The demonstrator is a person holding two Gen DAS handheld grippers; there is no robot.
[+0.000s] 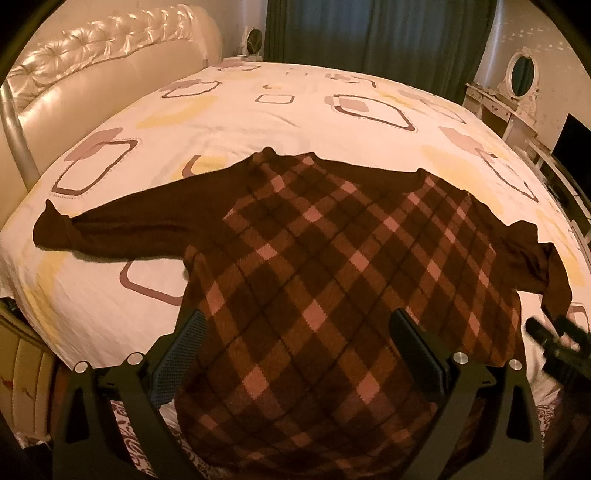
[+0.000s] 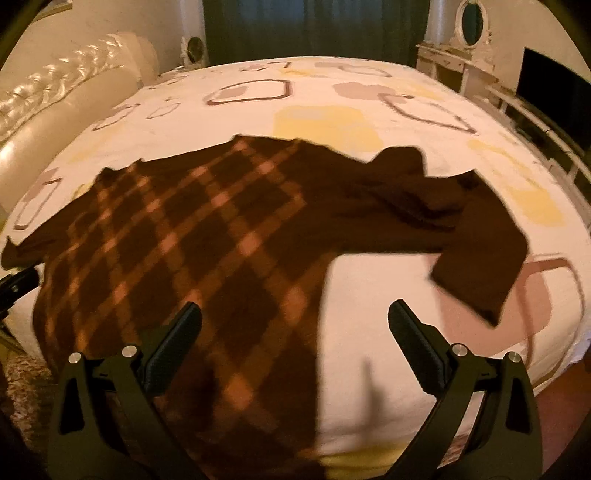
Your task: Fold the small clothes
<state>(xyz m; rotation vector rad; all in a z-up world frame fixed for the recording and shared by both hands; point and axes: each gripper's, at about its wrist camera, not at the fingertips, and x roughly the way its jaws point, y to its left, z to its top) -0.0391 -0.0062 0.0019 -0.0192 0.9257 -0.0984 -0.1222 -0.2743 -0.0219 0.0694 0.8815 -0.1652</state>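
Observation:
A brown sweater (image 1: 314,258) with a pink diamond check lies spread flat on the bed, its hem toward me. Its left sleeve (image 1: 122,225) stretches out to the left; its right sleeve (image 2: 476,240) is bent back on itself. My left gripper (image 1: 295,332) is open above the sweater's lower part, holding nothing. My right gripper (image 2: 295,325) is open above the sweater's lower right edge and the bare sheet, holding nothing. The right gripper also shows blurred at the right edge of the left wrist view (image 1: 554,339).
The bed sheet (image 1: 295,110) is white with yellow and brown squares. A padded headboard (image 1: 92,62) stands on the left. A dressing table with an oval mirror (image 1: 521,77), a dark screen (image 2: 554,85) and dark curtains (image 1: 369,29) lie beyond the bed.

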